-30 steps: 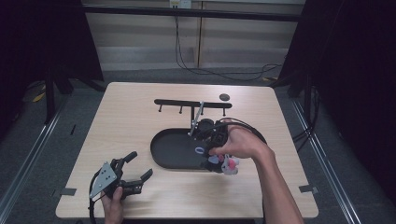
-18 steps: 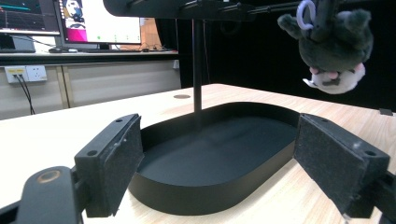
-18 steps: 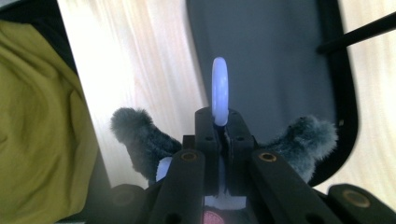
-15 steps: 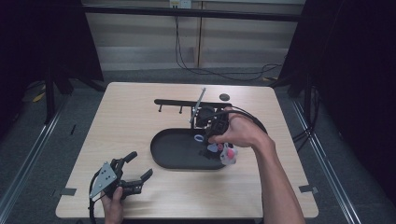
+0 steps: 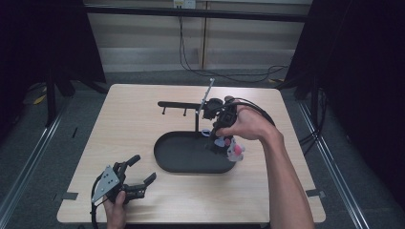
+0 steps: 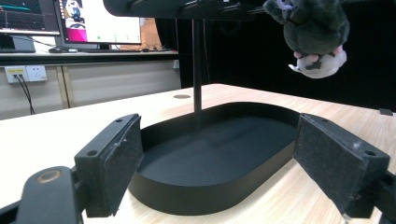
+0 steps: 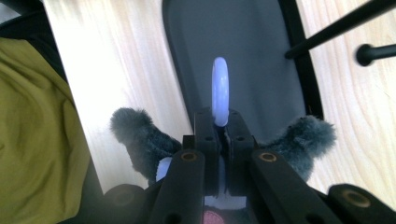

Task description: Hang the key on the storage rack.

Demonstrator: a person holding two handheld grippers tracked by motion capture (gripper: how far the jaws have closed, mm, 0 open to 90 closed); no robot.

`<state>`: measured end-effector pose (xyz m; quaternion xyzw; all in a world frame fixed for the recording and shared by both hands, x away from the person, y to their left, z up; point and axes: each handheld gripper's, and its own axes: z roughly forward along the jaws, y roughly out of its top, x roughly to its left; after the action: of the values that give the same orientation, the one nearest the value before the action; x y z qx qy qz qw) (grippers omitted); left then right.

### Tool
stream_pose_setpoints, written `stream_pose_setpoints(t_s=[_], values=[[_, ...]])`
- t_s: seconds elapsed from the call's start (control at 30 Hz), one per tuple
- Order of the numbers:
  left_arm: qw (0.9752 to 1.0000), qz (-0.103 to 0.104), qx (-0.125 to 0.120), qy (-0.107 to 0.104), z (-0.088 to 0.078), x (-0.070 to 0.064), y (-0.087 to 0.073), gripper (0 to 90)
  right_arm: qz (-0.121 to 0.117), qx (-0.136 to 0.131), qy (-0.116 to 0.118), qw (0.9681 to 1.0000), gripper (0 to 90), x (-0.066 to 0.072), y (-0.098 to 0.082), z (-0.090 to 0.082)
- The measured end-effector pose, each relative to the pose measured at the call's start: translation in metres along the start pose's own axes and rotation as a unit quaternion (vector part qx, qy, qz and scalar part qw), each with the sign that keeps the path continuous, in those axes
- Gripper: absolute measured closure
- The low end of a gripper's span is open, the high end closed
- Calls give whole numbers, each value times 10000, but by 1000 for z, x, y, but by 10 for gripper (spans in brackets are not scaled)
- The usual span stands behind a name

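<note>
A grey and white plush toy hangs over the right end of the black oval tray, beside the post of a black hook stand. My right gripper points down and is shut on the toy's pale blue ring, which sticks out past the closed jaws. The toy's grey ears show on both sides below. My left gripper rests open at the table's front left, facing the tray, nothing between its pads. The toy dangles under the stand's bar.
The stand's crossbar with hooks reaches left from the post. Black tape marks sit near the front corners. Cables trail off the table's far right. Bare wood lies left of the tray.
My right gripper has lifted the plush toy and carried it a little toward the far side, closer to the stand. The left gripper has stayed where it was.
</note>
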<state>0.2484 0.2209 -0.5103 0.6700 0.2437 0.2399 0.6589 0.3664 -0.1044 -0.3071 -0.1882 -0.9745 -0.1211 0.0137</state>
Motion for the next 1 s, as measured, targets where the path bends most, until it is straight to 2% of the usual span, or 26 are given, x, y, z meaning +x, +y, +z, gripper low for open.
stream_pose_setpoints(t_s=[0.2,0.4,0.63,0.9,0.93,1.0], values=[[10000,1,2,-1,0,0,0,154,-27,100,6,9999,869,-4,7,1],[10000,6,24,-4,0,0,0,154,101,189,-31,9998,869,-19,10,-3],[10000,-2,13,-19,0,0,0,154,250,288,45,9993,868,-34,14,0],[10000,0,-22,-15,0,0,0,155,284,533,-29,9982,869,-41,22,-2],[10000,-52,-58,-9,1,-1,0,154,270,521,-43,9983,868,-42,23,-2],[10000,3,-11,-25,0,0,0,155,267,519,-38,9983,869,-42,24,-2]])
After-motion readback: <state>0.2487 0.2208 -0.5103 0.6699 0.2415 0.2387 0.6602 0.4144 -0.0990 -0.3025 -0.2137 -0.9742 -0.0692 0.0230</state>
